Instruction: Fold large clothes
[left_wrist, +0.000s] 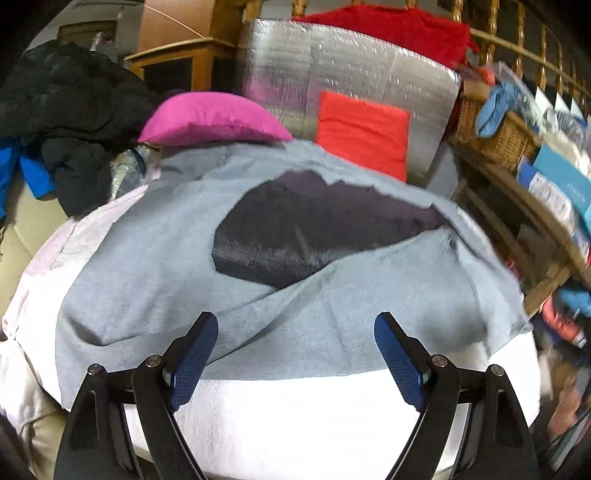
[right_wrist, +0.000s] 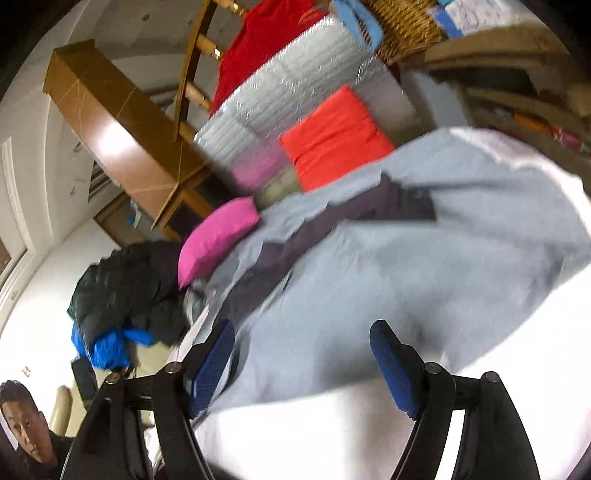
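A large grey garment (left_wrist: 147, 266) lies spread over a white surface (left_wrist: 295, 417), and a fold near its middle bares a dark inner layer (left_wrist: 314, 236). My left gripper (left_wrist: 295, 321) hangs over the garment's near edge, open, with nothing between its blue pads. The right wrist view is tilted and blurred. It shows the same grey garment (right_wrist: 406, 266) on the white surface (right_wrist: 332, 424). My right gripper (right_wrist: 303, 326) is open above the near hem and holds nothing.
Behind the garment lie a pink cushion (left_wrist: 210, 118) and a red cushion (left_wrist: 364, 134) against a silver foil mat (left_wrist: 351, 74). A pile of black jackets (left_wrist: 66, 99) is at the left. A wicker basket (left_wrist: 495, 136) sits on wooden shelves (left_wrist: 535, 221) at the right. A person (right_wrist: 26, 424) is at the lower left.
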